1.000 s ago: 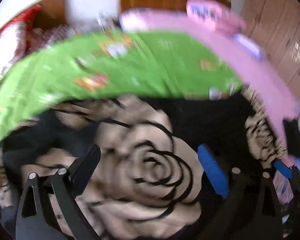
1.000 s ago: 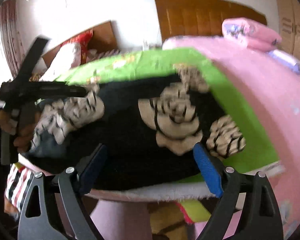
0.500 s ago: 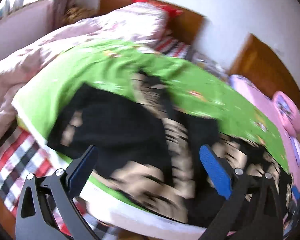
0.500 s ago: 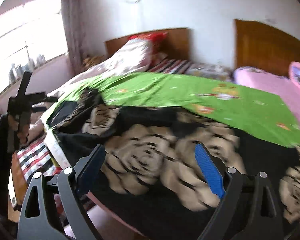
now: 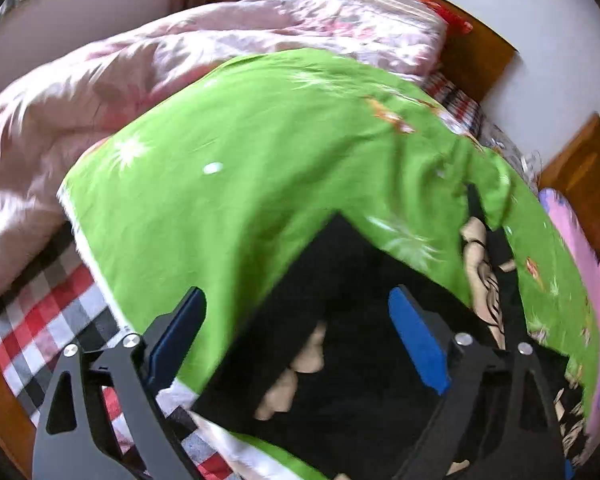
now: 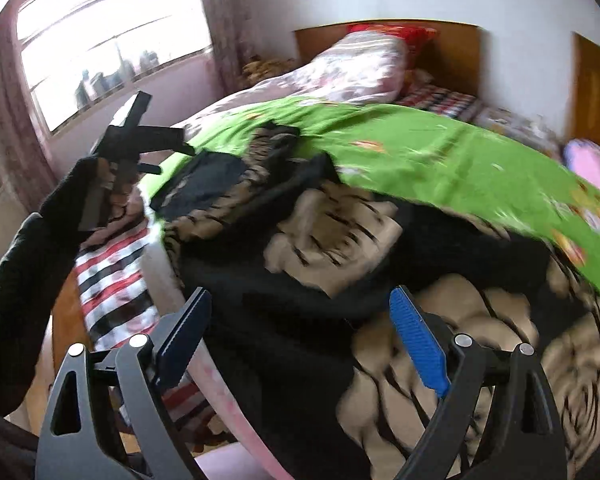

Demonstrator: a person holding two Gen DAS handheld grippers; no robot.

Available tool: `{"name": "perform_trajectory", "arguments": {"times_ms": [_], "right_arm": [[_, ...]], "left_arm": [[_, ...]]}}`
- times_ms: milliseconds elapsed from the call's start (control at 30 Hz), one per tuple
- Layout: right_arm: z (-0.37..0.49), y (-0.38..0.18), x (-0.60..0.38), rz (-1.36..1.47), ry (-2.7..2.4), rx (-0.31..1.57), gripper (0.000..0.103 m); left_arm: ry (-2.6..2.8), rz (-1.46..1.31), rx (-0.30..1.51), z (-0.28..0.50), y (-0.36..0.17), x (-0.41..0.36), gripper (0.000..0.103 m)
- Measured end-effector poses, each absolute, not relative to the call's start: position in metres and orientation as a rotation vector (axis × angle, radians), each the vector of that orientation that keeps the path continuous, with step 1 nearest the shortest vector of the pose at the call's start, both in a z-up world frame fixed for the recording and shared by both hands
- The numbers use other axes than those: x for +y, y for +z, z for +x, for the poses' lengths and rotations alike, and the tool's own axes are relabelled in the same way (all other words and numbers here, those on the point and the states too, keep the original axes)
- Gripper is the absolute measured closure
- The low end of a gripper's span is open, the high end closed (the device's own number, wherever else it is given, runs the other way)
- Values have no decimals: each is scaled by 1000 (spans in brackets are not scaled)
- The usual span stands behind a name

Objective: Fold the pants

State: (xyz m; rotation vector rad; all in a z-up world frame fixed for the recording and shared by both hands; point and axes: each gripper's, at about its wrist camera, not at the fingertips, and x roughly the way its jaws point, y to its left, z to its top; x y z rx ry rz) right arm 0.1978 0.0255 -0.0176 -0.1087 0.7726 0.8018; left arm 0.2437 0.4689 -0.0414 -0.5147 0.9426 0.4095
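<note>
Your left gripper tilts steeply down over the near corner of the green sheet. Its jaws stand wide but are closing, with nothing between them that the pads press on; below the gap lie the green sheet's edge and the dark cloth of the pants. From the right wrist view, your left hand grips the tool's handle at the sheet's near left corner, raised above the bed, the black sleeve bent up toward it.

Your right gripper points down at a shallower slant over the near edge of the green sheet, jaws spread wide and empty, hovering above the fabric without touching it.

The pants are black with large beige rose patterns. They lie spread and rumpled along the near side of the green sheet, one end bunched at the sheet's left corner, the rest running right under your right gripper. A flap of the green sheet overlaps the pants at their far edge in the left wrist view.

Beyond the green sheet lies a pink floral quilt; a red checked cloth shows at the sheet's left.
</note>
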Motion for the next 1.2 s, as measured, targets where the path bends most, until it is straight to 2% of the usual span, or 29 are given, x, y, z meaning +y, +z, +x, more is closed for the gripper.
{"name": "perform_trajectory", "arguments": {"times_ms": [167, 267, 367, 433, 500, 567, 833, 900, 933, 967, 1000, 1200], "right_arm": [[233, 20, 107, -302, 1053, 665, 15], [274, 17, 172, -387, 1218, 706, 16], [312, 7, 236, -411, 1310, 765, 20], [335, -2, 273, -417, 1351, 798, 20], [354, -17, 312, -452, 1361, 847, 26], [366, -28, 334, -470, 1357, 894, 42], [372, -57, 379, -510, 1405, 984, 58], [372, -59, 382, -525, 1389, 972, 73], [373, -59, 381, -524, 1382, 976, 92], [371, -58, 380, -537, 1385, 970, 96], [368, -56, 379, -557, 1388, 948, 97], [371, -29, 362, -545, 1342, 832, 98]], "left_arm": [[420, -585, 779, 171, -25, 457, 10], [467, -665, 677, 118, -29, 447, 10], [419, -776, 669, 100, -54, 447, 12], [413, -781, 679, 104, -63, 450, 18], [401, -801, 696, 112, -70, 455, 23], [421, -800, 702, 121, -75, 461, 29], [403, -752, 760, 150, -92, 466, 50], [413, -728, 780, 157, -97, 463, 62], [420, -708, 784, 159, -98, 461, 68], [430, -679, 777, 159, -94, 457, 87], [440, -655, 774, 158, -90, 455, 98], [456, -524, 709, 161, -50, 444, 102]]}}
